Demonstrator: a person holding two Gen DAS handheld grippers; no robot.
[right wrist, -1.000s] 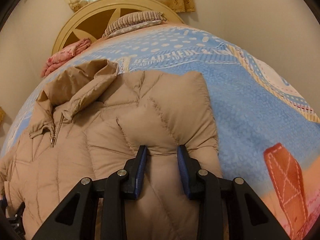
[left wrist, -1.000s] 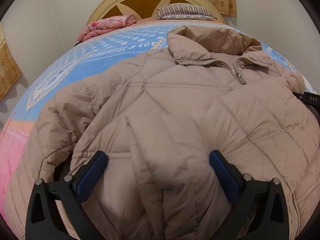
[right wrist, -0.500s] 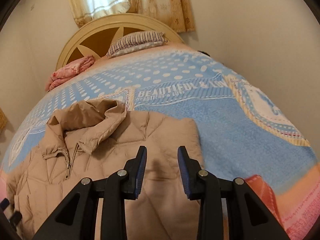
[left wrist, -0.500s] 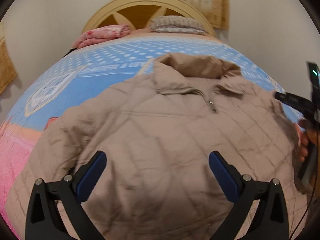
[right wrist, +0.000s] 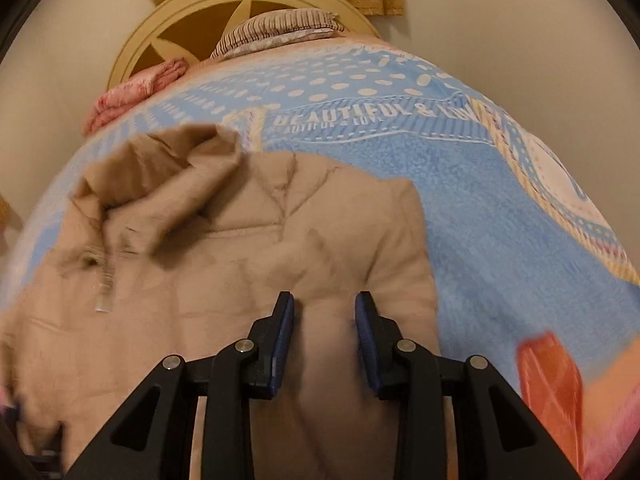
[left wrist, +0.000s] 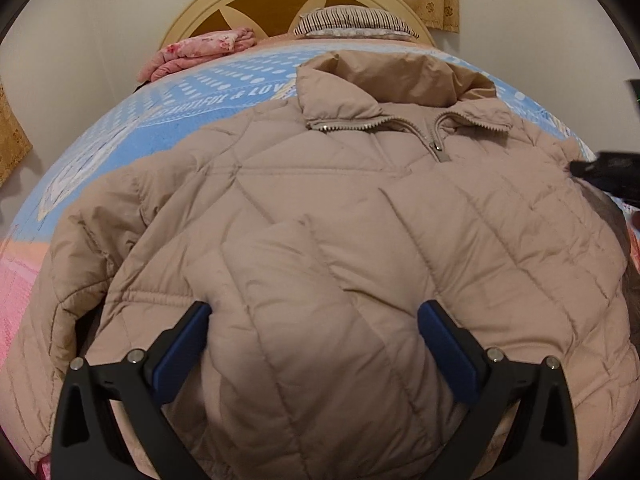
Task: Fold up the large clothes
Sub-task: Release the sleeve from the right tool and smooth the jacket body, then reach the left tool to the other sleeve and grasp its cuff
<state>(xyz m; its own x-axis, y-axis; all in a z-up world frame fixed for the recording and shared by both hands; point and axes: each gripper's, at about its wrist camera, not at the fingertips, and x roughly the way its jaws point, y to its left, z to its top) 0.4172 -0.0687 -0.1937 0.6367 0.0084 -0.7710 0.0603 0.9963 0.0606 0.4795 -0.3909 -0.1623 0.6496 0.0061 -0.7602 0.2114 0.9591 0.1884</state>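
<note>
A beige quilted puffer jacket (left wrist: 360, 208) lies front-up on the bed, collar and zip toward the headboard. A folded sleeve (left wrist: 288, 304) lies across its front. My left gripper (left wrist: 314, 320) is wide open, its blue pads either side of that sleeve bulge, low over the jacket. In the right wrist view the jacket (right wrist: 224, 248) fills the left half. My right gripper (right wrist: 324, 312) is closed down on a fold of the jacket's right side; puffy fabric fills the narrow gap between the pads.
The bed has a blue printed blanket (right wrist: 460, 184) with free room to the right of the jacket. A pink folded cloth (left wrist: 200, 48) and a striped pillow (left wrist: 352, 22) lie by the wooden headboard (left wrist: 260, 0). The right gripper's dark body (left wrist: 608, 172) shows at the jacket's right edge.
Both grippers rose and drew back half a second ago, then came back down close over the jacket. The left stayed open; the right kept the same narrow gap.
</note>
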